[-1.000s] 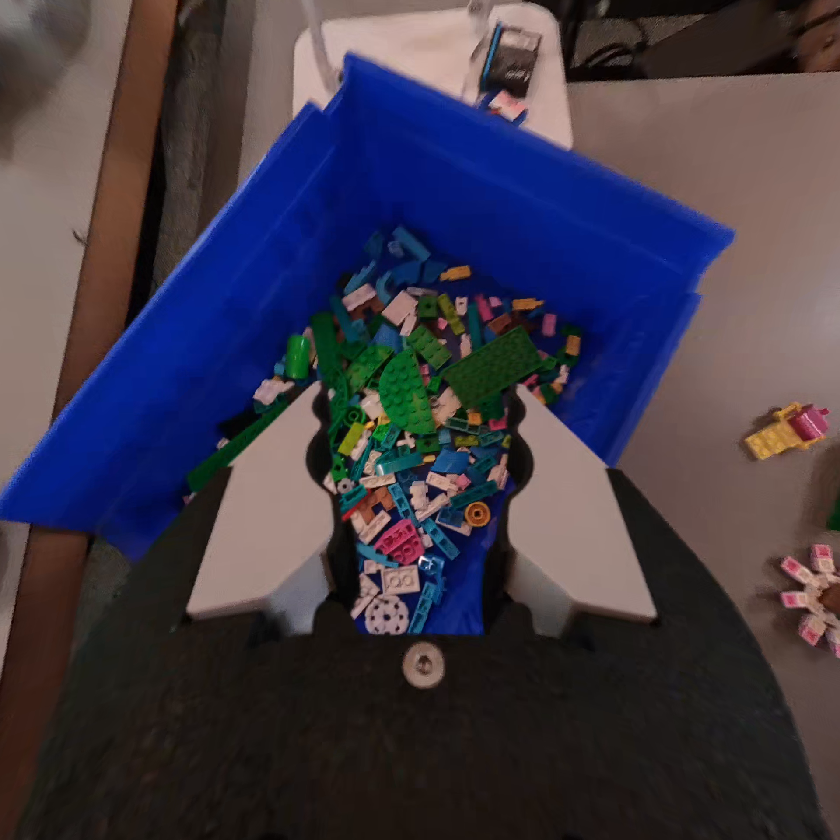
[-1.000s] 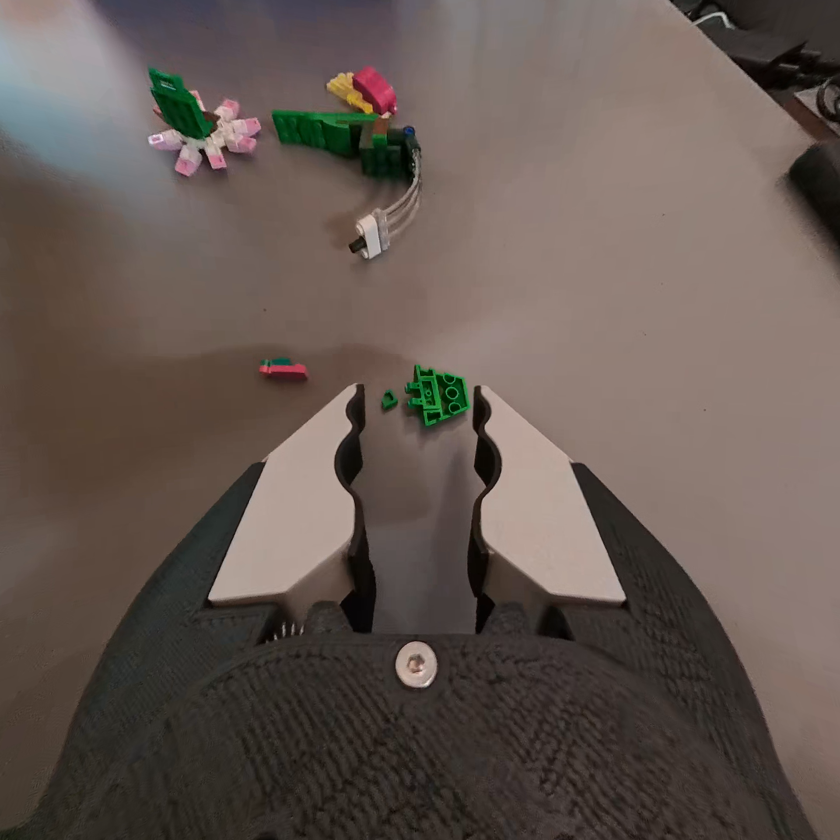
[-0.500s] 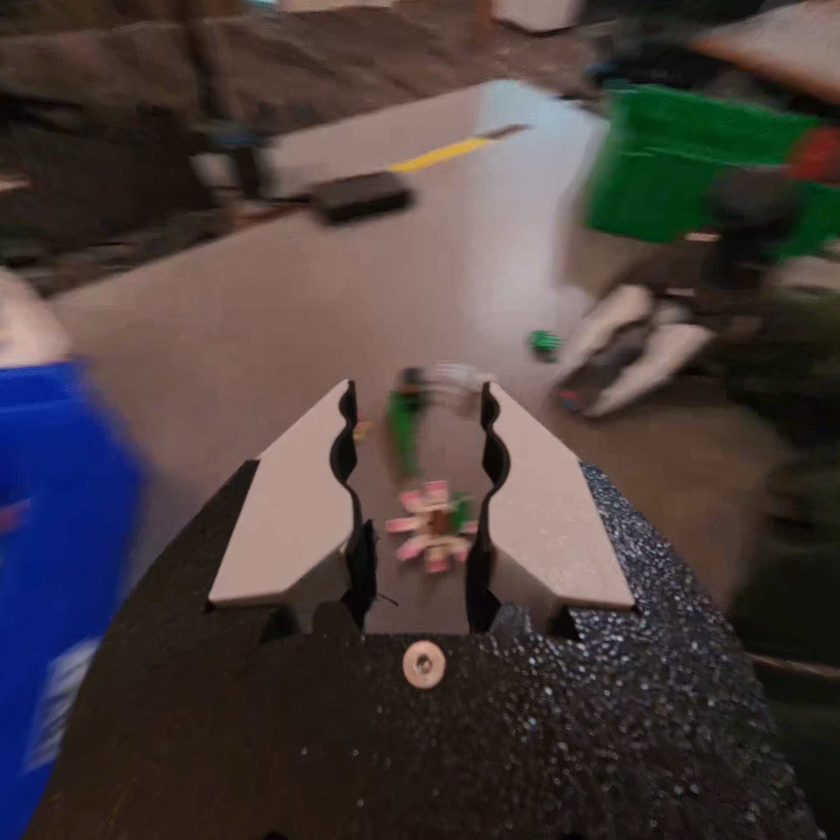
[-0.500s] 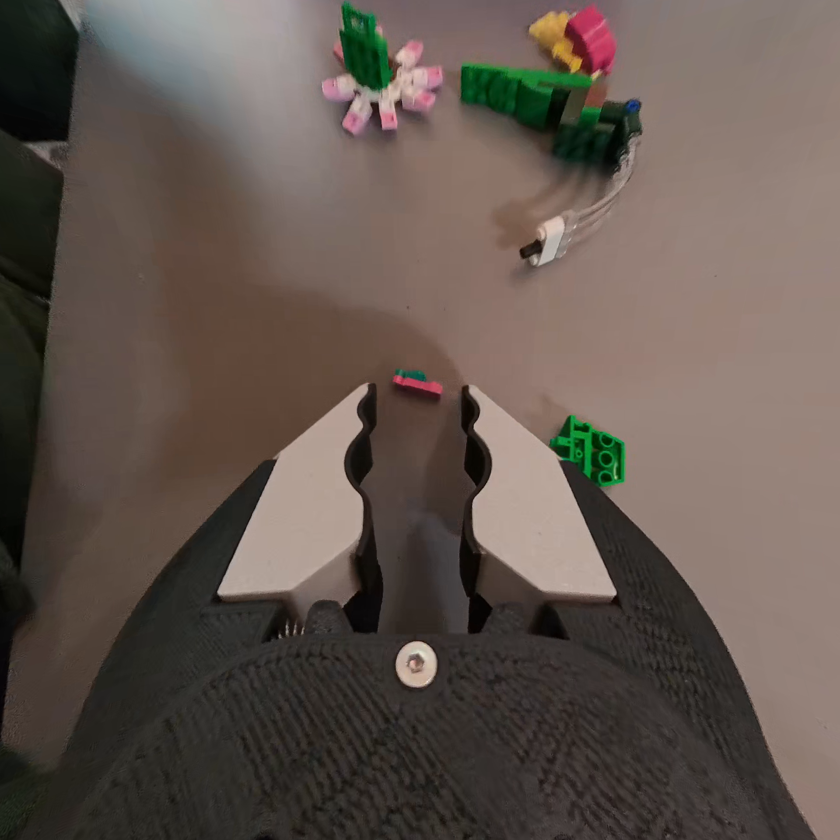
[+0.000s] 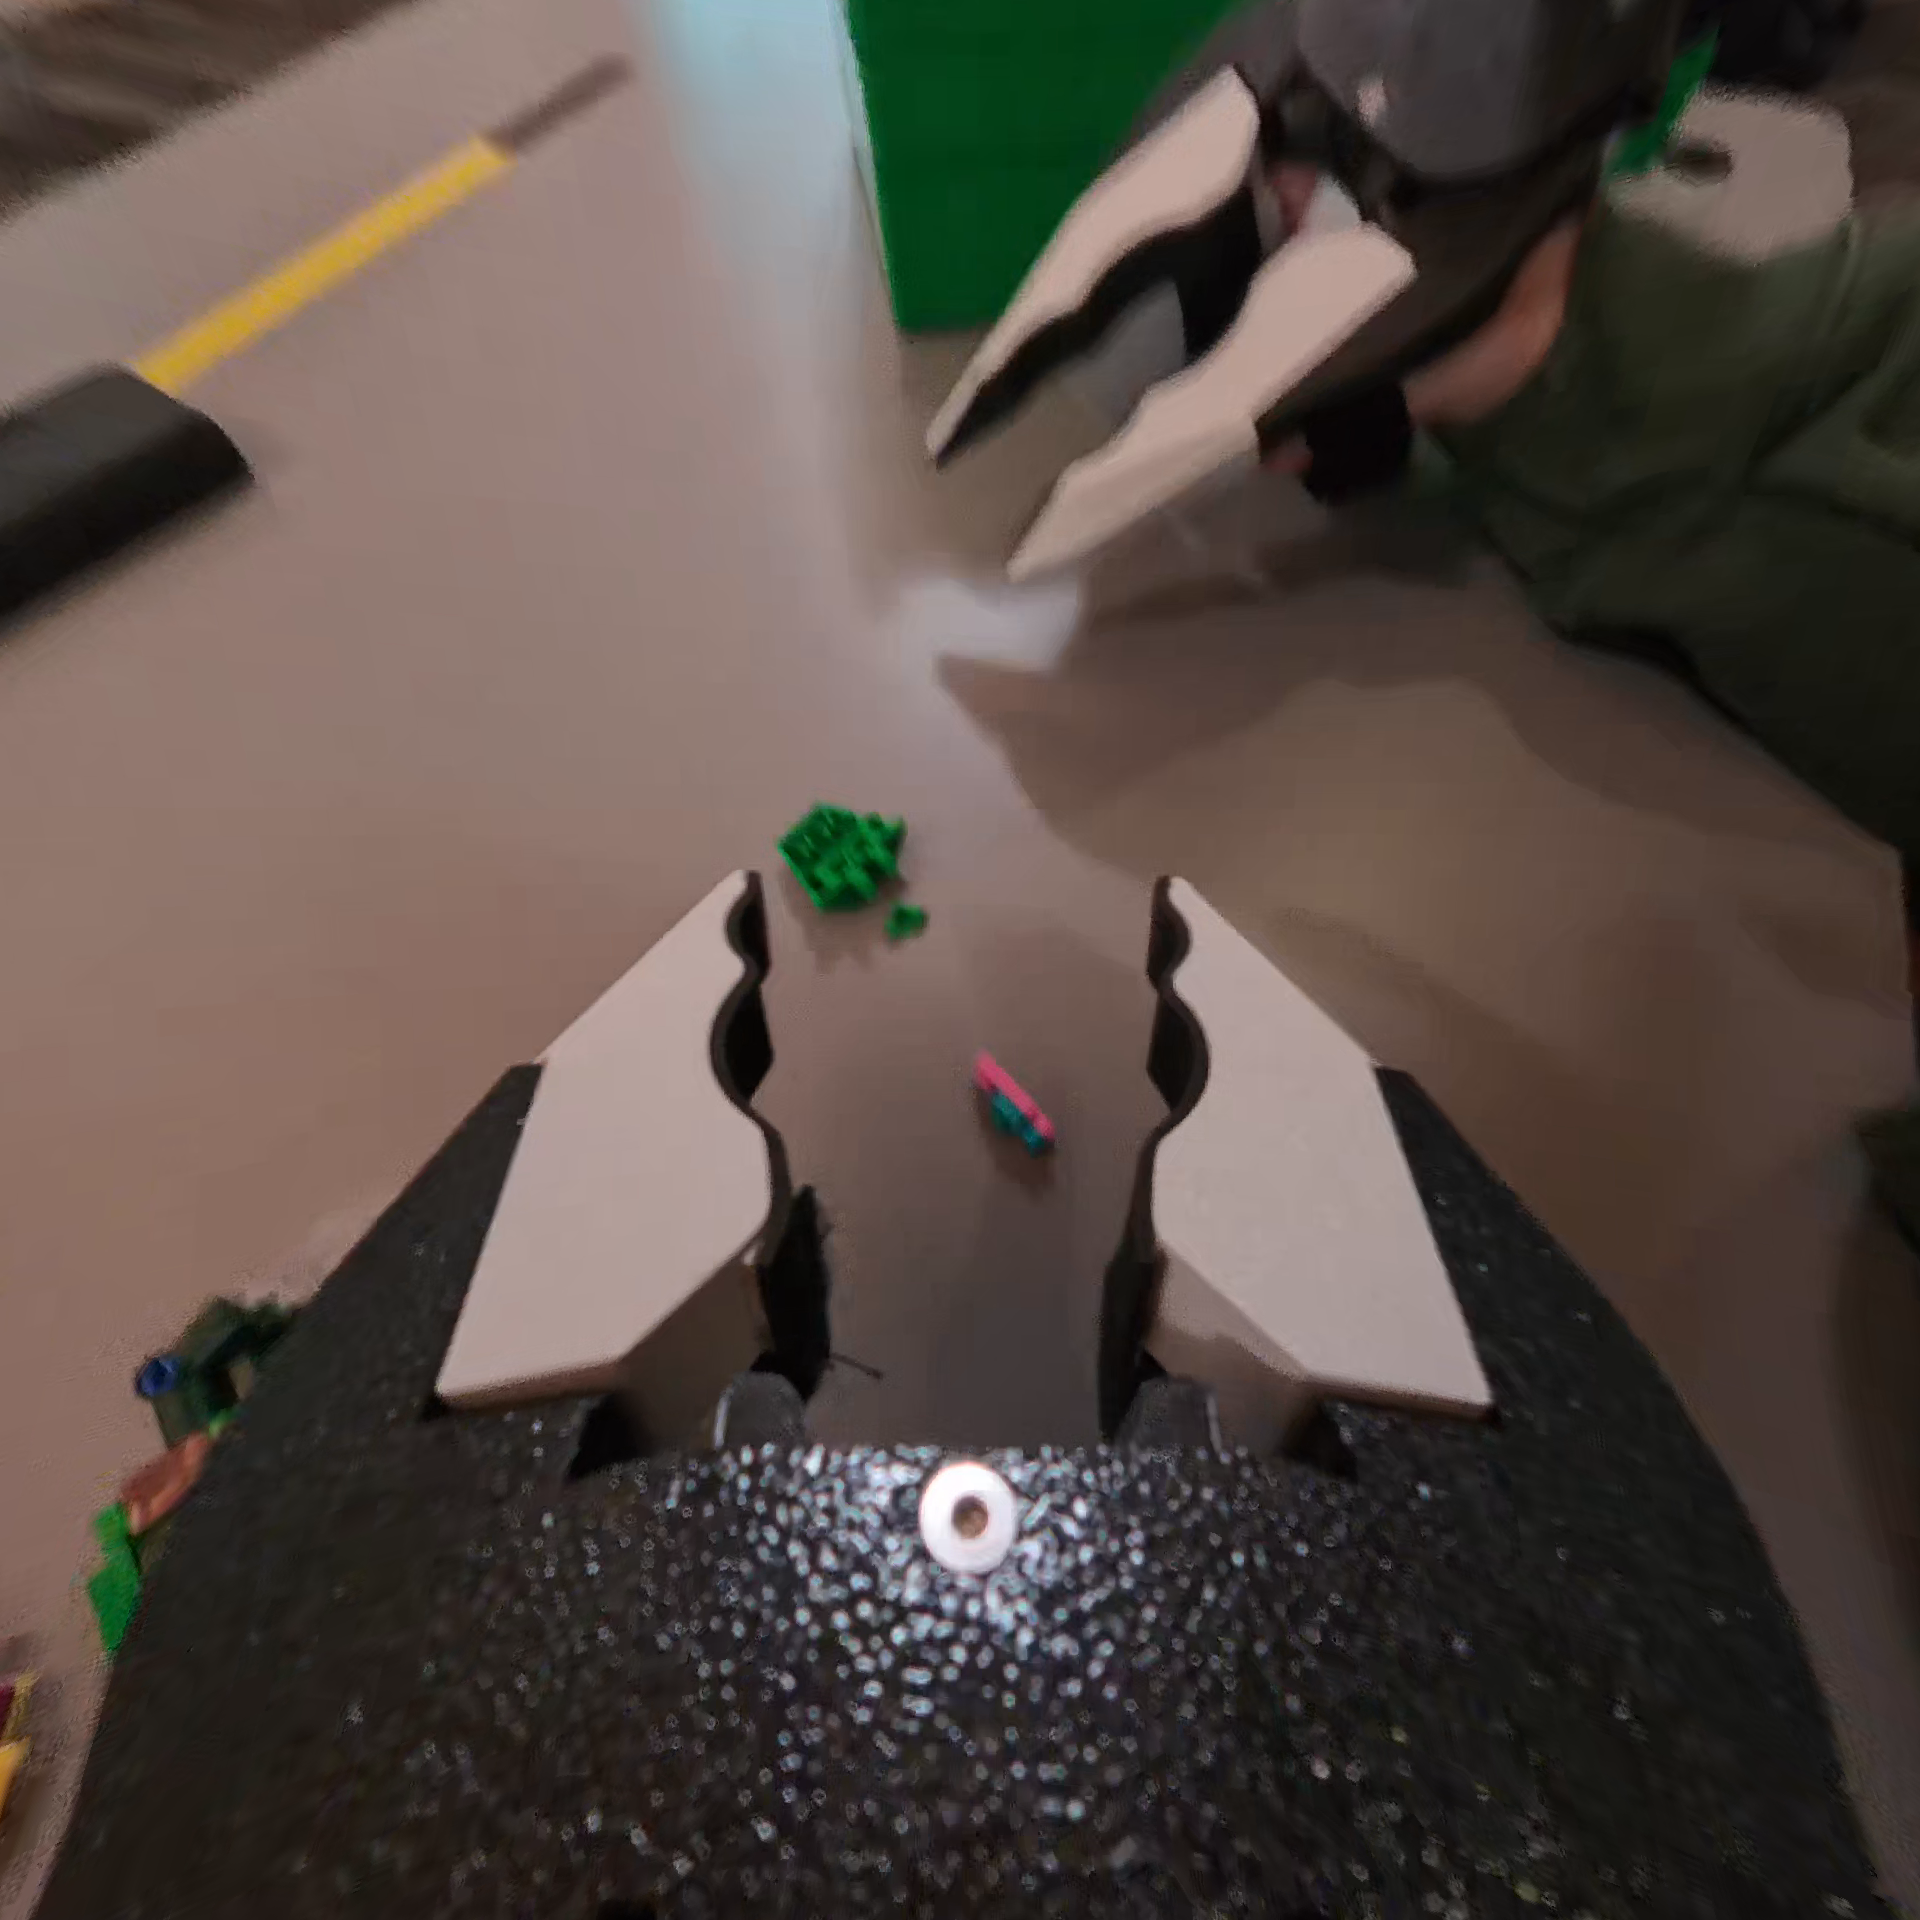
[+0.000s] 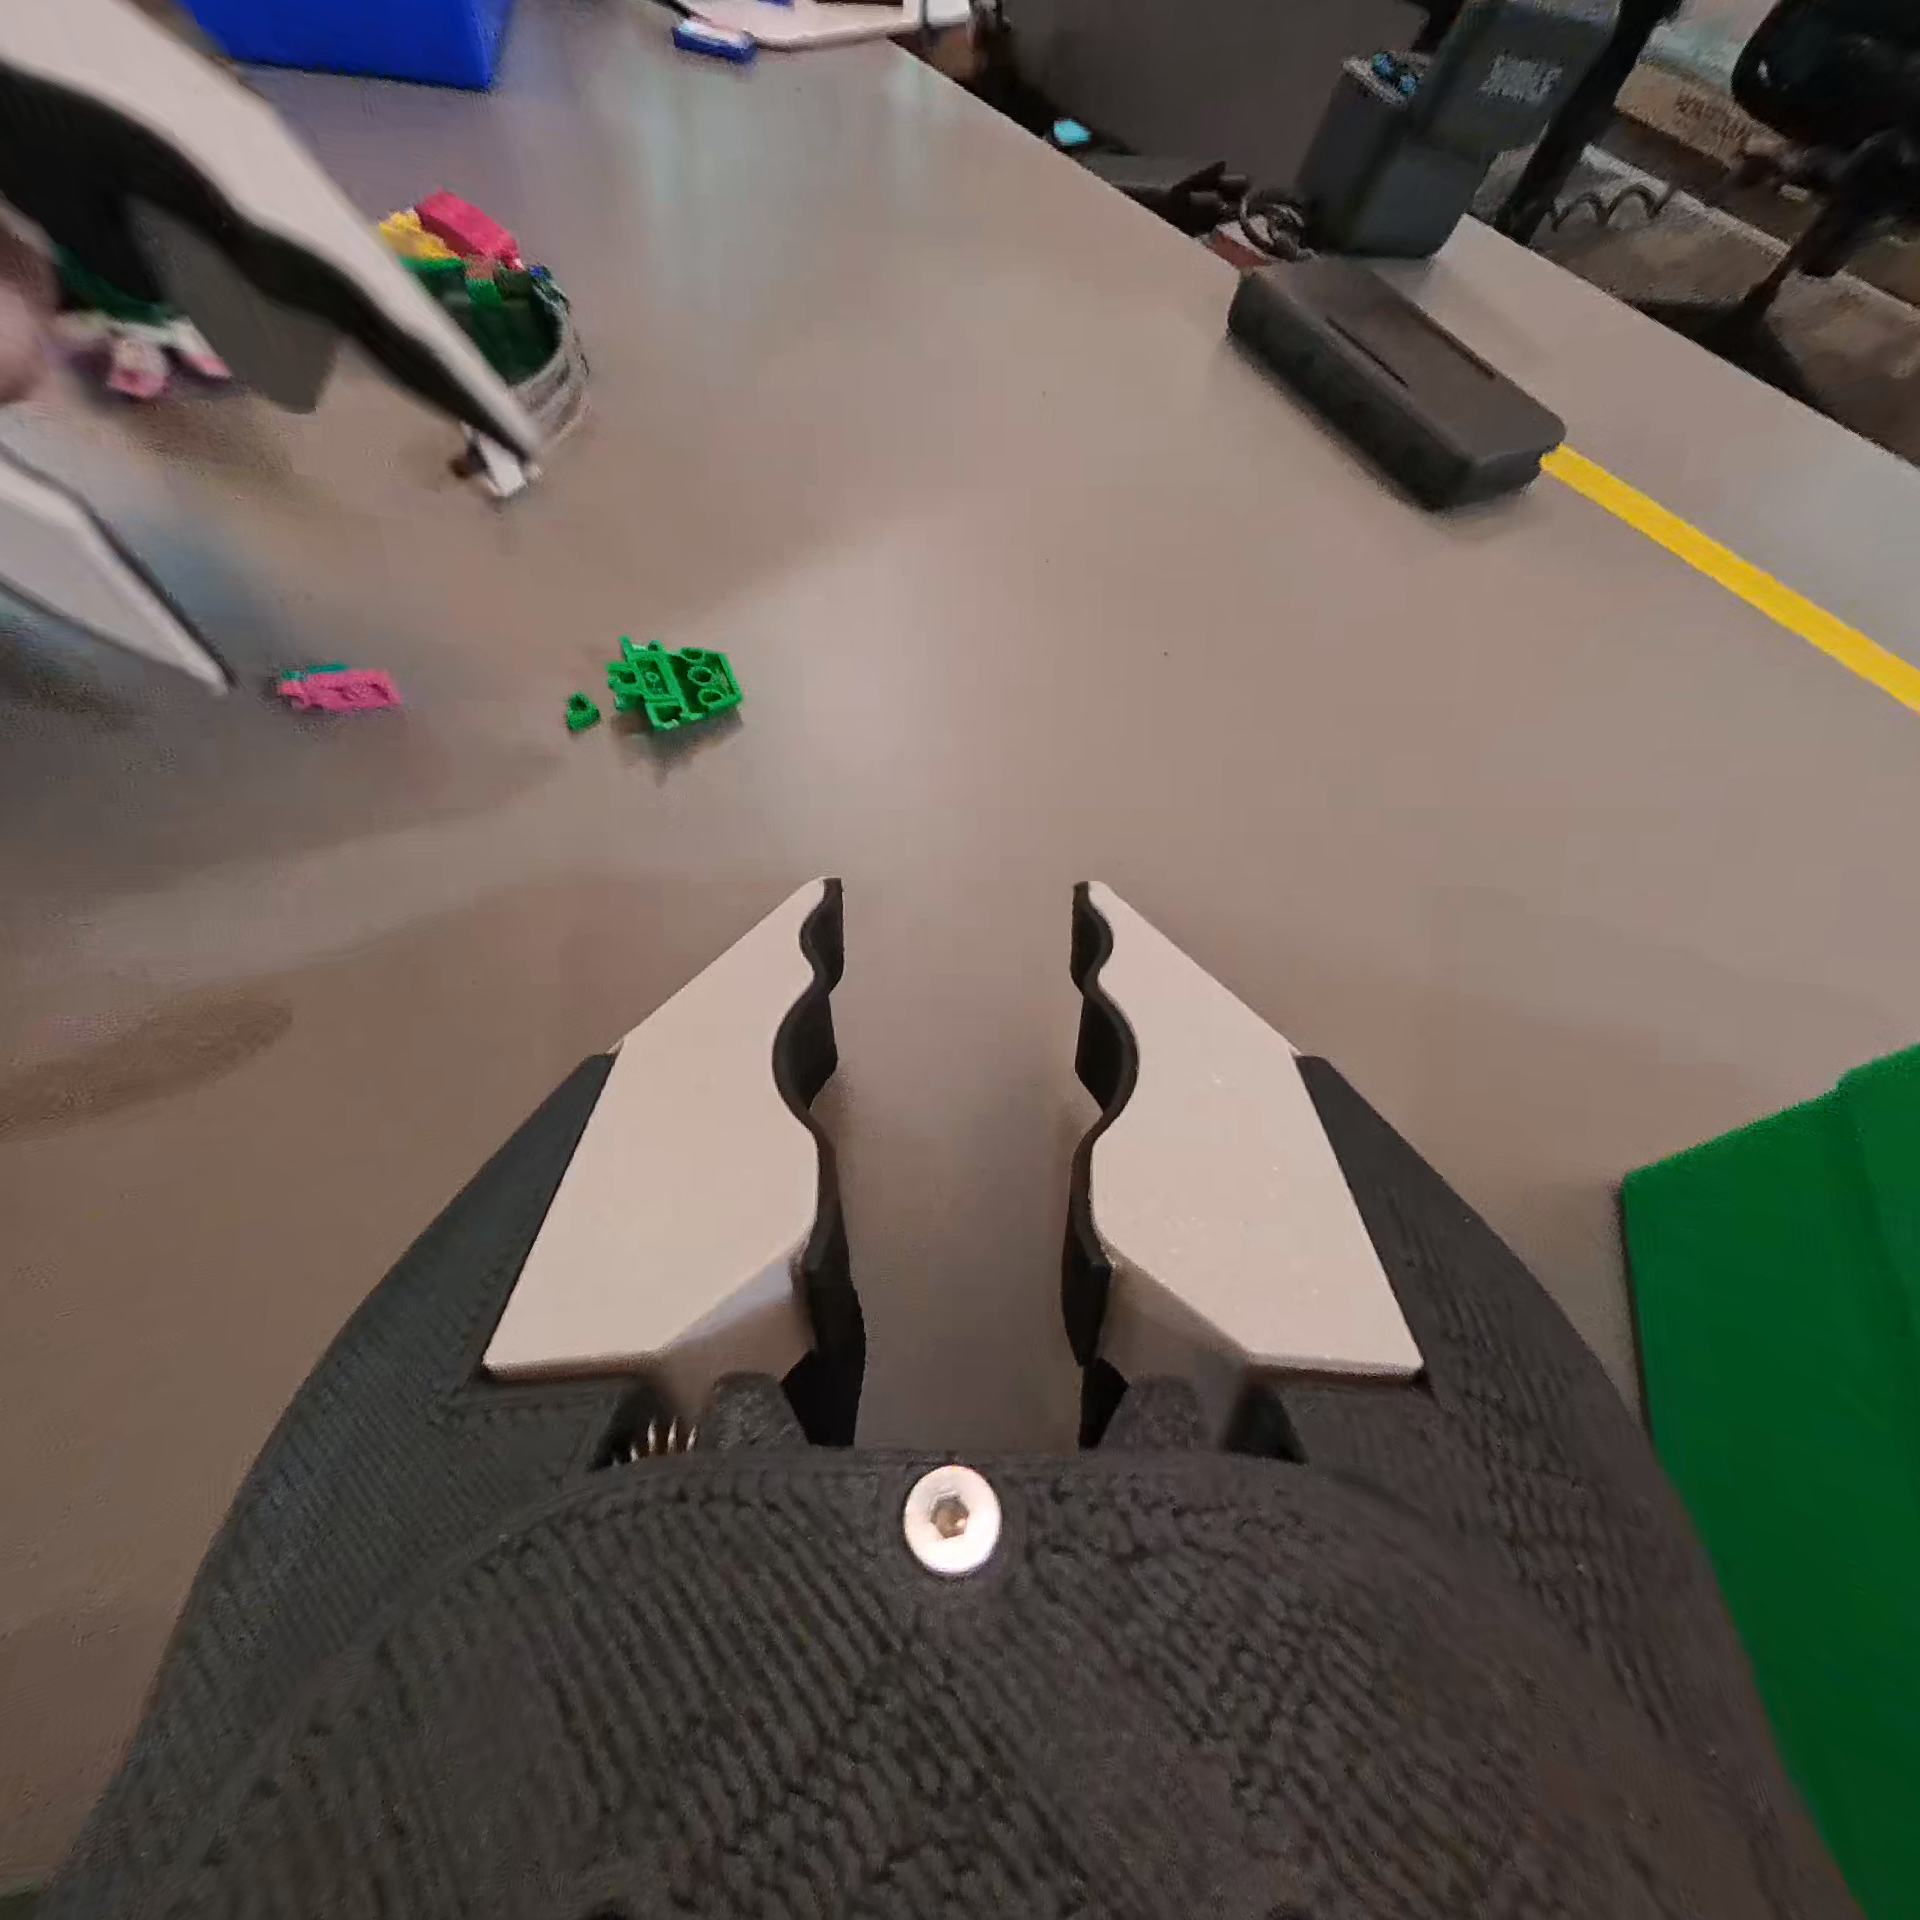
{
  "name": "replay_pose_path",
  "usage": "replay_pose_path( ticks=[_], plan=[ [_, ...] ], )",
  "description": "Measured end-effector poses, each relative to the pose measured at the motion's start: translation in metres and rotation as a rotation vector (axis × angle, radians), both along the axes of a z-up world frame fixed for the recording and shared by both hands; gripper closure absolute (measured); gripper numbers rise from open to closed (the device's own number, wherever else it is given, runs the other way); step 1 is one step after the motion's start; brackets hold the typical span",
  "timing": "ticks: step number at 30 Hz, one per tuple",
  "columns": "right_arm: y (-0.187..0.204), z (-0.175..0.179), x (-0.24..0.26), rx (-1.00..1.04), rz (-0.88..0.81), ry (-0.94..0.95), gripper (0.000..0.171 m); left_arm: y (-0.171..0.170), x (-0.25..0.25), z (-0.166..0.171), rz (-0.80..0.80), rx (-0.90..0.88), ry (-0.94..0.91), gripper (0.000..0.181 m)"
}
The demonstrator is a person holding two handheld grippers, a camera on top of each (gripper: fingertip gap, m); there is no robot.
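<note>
My left gripper (image 5: 954,883) is open and empty, low over the grey table (image 5: 416,727). A small pink and teal brick piece (image 5: 1013,1115) lies between its fingers. A green brick cluster (image 5: 842,857) with a tiny green bit (image 5: 906,920) lies just past its left fingertip. My right gripper (image 6: 954,885) is open and empty, raised above bare table. It also shows in the left wrist view (image 5: 1164,343) at the upper right. In the right wrist view the green cluster (image 6: 675,686) and the pink piece (image 6: 338,689) lie ahead to the left, under the left gripper's fingers (image 6: 312,260).
A green bin (image 5: 987,145) stands by the right gripper and shows in the right wrist view (image 6: 1787,1403). A built brick model (image 6: 478,281) sits at the far left. A black flat case (image 6: 1392,379), a yellow line (image 6: 1725,571) and a blue bin (image 6: 364,36) lie farther off. A person's green sleeve (image 5: 1714,499) is at the right.
My left gripper swung away from the blue bin of bricks to the table and now hovers over the pink piece, wider open. My right gripper pulled back and up from the green cluster.
</note>
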State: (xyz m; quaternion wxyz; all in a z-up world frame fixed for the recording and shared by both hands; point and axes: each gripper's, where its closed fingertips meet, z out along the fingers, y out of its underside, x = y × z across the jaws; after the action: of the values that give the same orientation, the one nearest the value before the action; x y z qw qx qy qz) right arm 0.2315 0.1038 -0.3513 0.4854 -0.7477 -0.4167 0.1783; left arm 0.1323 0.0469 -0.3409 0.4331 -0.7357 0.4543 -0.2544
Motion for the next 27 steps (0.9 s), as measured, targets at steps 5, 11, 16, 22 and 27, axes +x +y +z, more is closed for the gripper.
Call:
replay_pose_path(
  ticks=[5,11,16,22,27],
  plan=[
    [0.014,0.046,-0.030,0.322,-0.014,0.143,0.127,0.034,0.008,0.052,0.114,0.171,-0.318,0.102],
    [0.074,0.074,-0.070,0.582,-0.021,0.181,0.133,0.050,0.006,0.130,0.249,0.298,-0.733,0.103],
    [0.109,0.076,-0.079,0.442,-0.026,0.319,0.133,0.034,0.042,0.116,0.142,0.461,-0.579,0.112],
    [0.107,0.084,-0.068,0.388,-0.036,0.463,0.135,0.004,0.044,0.118,0.049,0.649,-0.504,0.118],
    [0.106,0.078,-0.068,0.345,-0.036,0.464,0.135,0.000,0.052,0.108,-0.023,0.580,-0.531,0.116]
  ],
)
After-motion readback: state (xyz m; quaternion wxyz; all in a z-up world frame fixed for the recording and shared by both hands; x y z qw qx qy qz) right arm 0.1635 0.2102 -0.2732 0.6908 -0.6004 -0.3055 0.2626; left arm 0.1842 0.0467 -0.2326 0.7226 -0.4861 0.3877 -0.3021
